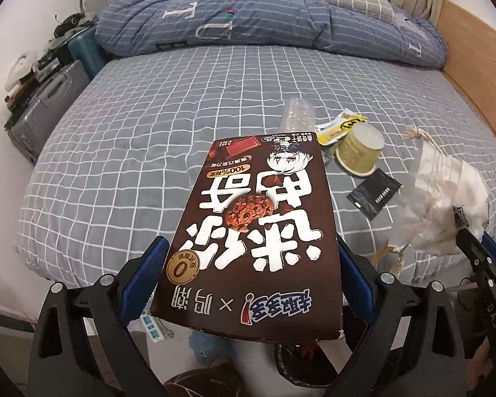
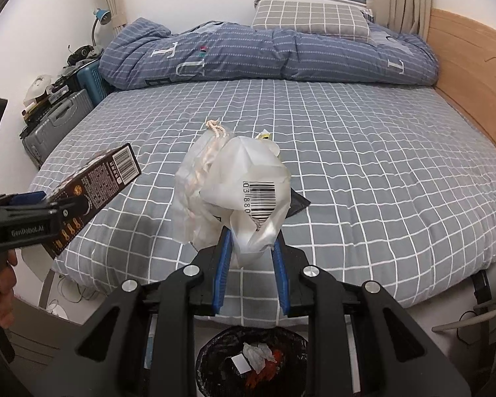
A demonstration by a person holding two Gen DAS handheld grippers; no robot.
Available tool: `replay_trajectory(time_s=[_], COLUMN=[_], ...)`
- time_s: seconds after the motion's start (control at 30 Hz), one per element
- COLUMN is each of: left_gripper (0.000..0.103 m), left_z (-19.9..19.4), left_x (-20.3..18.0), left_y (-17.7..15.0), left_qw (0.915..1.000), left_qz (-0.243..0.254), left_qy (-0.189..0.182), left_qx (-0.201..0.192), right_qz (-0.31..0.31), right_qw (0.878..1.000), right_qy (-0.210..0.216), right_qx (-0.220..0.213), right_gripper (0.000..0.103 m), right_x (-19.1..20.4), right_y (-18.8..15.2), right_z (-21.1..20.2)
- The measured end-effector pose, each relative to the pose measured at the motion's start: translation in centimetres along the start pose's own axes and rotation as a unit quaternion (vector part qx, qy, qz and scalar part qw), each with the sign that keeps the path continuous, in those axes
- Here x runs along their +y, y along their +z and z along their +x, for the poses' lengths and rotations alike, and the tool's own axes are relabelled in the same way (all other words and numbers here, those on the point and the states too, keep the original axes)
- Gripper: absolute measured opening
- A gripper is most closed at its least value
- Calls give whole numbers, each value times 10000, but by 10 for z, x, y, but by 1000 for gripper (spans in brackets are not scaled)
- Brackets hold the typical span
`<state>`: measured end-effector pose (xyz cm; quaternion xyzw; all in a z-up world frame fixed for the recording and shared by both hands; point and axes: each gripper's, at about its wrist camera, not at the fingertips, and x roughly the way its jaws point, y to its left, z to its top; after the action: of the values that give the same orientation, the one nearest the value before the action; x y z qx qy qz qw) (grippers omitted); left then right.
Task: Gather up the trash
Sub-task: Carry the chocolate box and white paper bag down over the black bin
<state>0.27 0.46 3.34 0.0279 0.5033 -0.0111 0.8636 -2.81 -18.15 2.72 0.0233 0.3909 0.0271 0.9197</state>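
**Both grippers loaded at foot of bed**

Over the foot of the bed [image 2: 347, 165], grey sheet with white grid, both grippers hold trash. Left gripper [image 1: 248, 264] is clamped on a brown cookie box [image 1: 258, 218], blue pads on its two long edges, box tilted up off the sheet; in the right wrist view the same box [image 2: 96, 185] shows its barcode end. Right gripper [image 2: 253, 251] is closed narrow on a crumpled white plastic bag [image 2: 244, 192] with a barcode label and a rope drawstring, bag held above the mattress edge.

Still lying on the sheet, right of the box: yellow paper cup [image 1: 360, 152] on its side, yellow wrapper [image 1: 340, 125] just behind it, black sachet [image 1: 373, 195] near it, clear plastic piece [image 1: 294, 115] further back.

Black mesh trash bin [image 2: 251, 360] stands on the floor below the right gripper, already holding scraps.

Room: rolled blue striped duvet [image 2: 264, 56] and grid pillow [image 2: 310, 18] at the head, wooden board [image 2: 473, 66] on the right side, grey suitcase [image 2: 56, 122] and blue desk lamp [image 2: 101, 16] on the left, window and curtains behind. White power strip [image 1: 153, 327] on the floor.
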Motion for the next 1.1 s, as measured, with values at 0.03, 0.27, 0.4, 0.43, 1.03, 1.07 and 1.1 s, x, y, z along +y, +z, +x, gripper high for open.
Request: replay_trajectory(time_s=[0.03,0.27,0.4,0.43,1.03,1.07,1.1], left_gripper=[92,92,92,92,92,92,92], left_z=[-1,-1,2,3,-13,-13,-11], left_x=[1,-2,-2,-1,-24,-25,-26], left_y=[0,1,1,1,-64,-67,-72], left_qw=[10000,9999,9999,9999,9994,9994,9993], left_qz=[-1,-22,-32,-35,5,11,27], left_qy=[-24,-113,-149,-160,-330,-335,-353], left_qx=[-8,-64,-51,-49,38,57,89], right_qz=[-8,25,50,64,131,124,114], right_qw=[10000,9999,9999,9999,9997,9997,9996], right_qy=[-4,-84,-113,-116,-172,-176,-176], right_qx=[5,74,91,100,133,145,163], right_gripper=[24,24,24,24,24,24,24], right_x=[-1,-10,-14,-16,-29,-29,-30], right_y=[-3,-21,-33,-36,-76,-78,-81], right_z=[-2,-11,-18,-20,-45,-45,-45])
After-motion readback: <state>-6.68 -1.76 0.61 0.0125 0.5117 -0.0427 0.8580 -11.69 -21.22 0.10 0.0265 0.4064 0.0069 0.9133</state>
